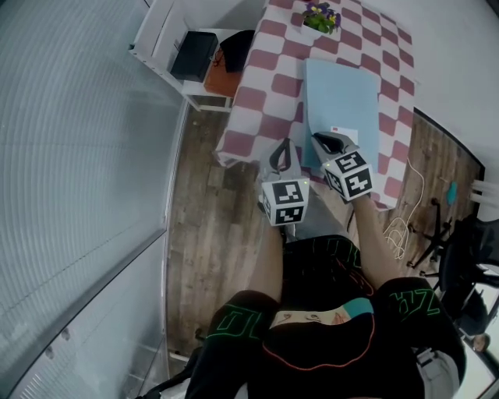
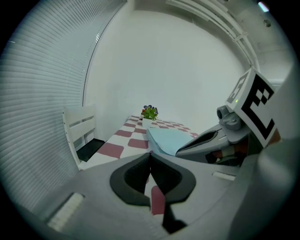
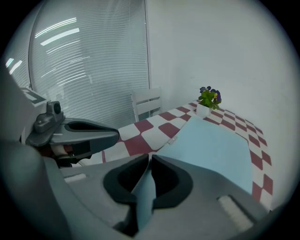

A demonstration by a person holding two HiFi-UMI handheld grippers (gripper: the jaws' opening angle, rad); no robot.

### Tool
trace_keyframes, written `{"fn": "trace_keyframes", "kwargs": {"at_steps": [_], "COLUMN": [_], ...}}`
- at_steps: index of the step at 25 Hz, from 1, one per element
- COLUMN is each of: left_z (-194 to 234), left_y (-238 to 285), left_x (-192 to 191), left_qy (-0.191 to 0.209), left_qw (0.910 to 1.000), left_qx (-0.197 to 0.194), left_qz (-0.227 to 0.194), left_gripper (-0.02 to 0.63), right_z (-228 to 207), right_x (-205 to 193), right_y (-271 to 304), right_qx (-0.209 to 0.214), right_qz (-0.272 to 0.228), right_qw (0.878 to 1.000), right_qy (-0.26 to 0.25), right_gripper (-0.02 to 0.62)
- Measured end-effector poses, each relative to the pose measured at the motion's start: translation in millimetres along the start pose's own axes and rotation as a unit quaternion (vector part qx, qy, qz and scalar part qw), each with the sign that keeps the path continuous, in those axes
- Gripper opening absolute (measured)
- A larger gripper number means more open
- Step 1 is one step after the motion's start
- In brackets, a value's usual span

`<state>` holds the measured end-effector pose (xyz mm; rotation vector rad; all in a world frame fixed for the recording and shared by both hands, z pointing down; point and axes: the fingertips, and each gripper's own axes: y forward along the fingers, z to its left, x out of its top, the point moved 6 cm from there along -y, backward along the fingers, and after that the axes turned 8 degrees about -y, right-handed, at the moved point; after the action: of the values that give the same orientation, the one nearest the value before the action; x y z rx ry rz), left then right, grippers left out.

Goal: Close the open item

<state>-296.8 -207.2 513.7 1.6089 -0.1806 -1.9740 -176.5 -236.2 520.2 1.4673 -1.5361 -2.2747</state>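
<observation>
A flat light-blue folder (image 1: 341,105) lies closed on the red-and-white checked table (image 1: 261,93), with a small white label near its front edge. My right gripper (image 1: 327,143) hovers at the folder's near left corner, jaws shut with nothing between them; in the right gripper view the folder (image 3: 211,150) stretches away beyond the shut tips (image 3: 150,158). My left gripper (image 1: 282,156) hangs beside it, just off the table's near edge, also shut and empty (image 2: 150,155). The folder (image 2: 171,139) lies to the right in the left gripper view.
A small potted plant (image 1: 321,17) stands at the table's far end. A white shelf (image 1: 168,47) holding a black box and an orange item sits left of the table. Window blinds run along the left. Cables (image 1: 405,226) and a black stand (image 1: 437,234) are on the wooden floor at right.
</observation>
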Motion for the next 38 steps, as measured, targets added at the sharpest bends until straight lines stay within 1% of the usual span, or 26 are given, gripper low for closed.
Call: {"fn": "trace_keyframes", "kwargs": {"at_steps": [4, 7, 9, 12, 15, 17, 18, 21, 24, 27, 28, 29, 30, 31, 32, 35, 36, 38], "left_z": [4, 7, 7, 10, 11, 9, 8, 10, 14, 15, 14, 13, 12, 11, 9, 2, 0, -7], "left_y": [4, 7, 9, 13, 19, 22, 23, 24, 29, 33, 33, 33, 34, 35, 35, 36, 39, 44], "left_x": [-4, -6, -8, -9, -7, -4, -2, 6, 25, 40, 43, 46, 48, 49, 50, 55, 60, 70], "left_qy": [0.000, -0.003, -0.003, 0.000, 0.002, 0.002, 0.001, 0.001, 0.008, 0.011, 0.011, 0.010, 0.010, 0.009, 0.007, 0.003, 0.002, -0.004], "left_qw": [1.0000, 0.9999, 0.9998, 0.9997, 0.9997, 0.9998, 0.9999, 0.9999, 1.0000, 0.9998, 0.9997, 0.9996, 0.9995, 0.9995, 0.9994, 0.9990, 0.9986, 0.9977], "left_qx": [0.002, 0.006, 0.007, 0.012, 0.013, 0.004, -0.001, -0.001, 0.005, 0.006, 0.005, 0.004, 0.002, -0.001, -0.004, -0.009, -0.009, -0.012], "left_qz": [0.009, 0.012, 0.016, 0.021, 0.021, 0.018, 0.016, 0.014, -0.002, -0.018, -0.022, -0.025, -0.029, -0.031, -0.033, -0.043, -0.051, -0.066], "left_gripper": [0.009, 0.009, 0.009, 0.009, 0.009, 0.009, 0.009, 0.009, 0.009, 0.009, 0.009, 0.009, 0.009, 0.009, 0.009, 0.009, 0.009, 0.009], "right_z": [3, 6, 8, 13, 14, 14, 15, 25, 26, 27, 26, 24, 18, 12, 5, -23, -34, -56], "right_x": [-4, -5, -7, -8, -10, -10, -9, -8, -5, -2, -2, -1, 0, 2, 3, 8, 12, 21], "right_y": [7, 14, 19, 23, 24, 21, 20, 18, 17, 15, 14, 13, 10, 7, 3, -11, -15, -22], "right_qx": [0.017, 0.032, 0.032, 0.027, 0.022, 0.027, 0.034, 0.072, 0.102, 0.150, 0.161, 0.161, 0.151, 0.136, 0.119, 0.064, 0.051, 0.034], "right_qz": [0.008, 0.022, 0.029, 0.034, 0.022, 0.006, 0.000, -0.005, 0.000, -0.008, -0.014, -0.021, -0.030, -0.041, -0.051, -0.077, -0.088, -0.119], "right_qw": [1.000, 0.999, 0.999, 0.999, 0.999, 0.999, 0.999, 0.997, 0.995, 0.988, 0.985, 0.985, 0.986, 0.988, 0.990, 0.992, 0.992, 0.989], "right_qy": [0.006, -0.003, -0.010, -0.004, 0.014, 0.022, 0.020, 0.013, 0.024, 0.046, 0.053, 0.056, 0.056, 0.057, 0.060, 0.073, 0.074, 0.084], "right_gripper": [0.028, 0.035, 0.046, 0.069, 0.095, 0.115, 0.133, 0.237, 0.253, 0.264, 0.264, 0.264, 0.245, 0.189, 0.156, 0.014, 0.003, 0.003]}}
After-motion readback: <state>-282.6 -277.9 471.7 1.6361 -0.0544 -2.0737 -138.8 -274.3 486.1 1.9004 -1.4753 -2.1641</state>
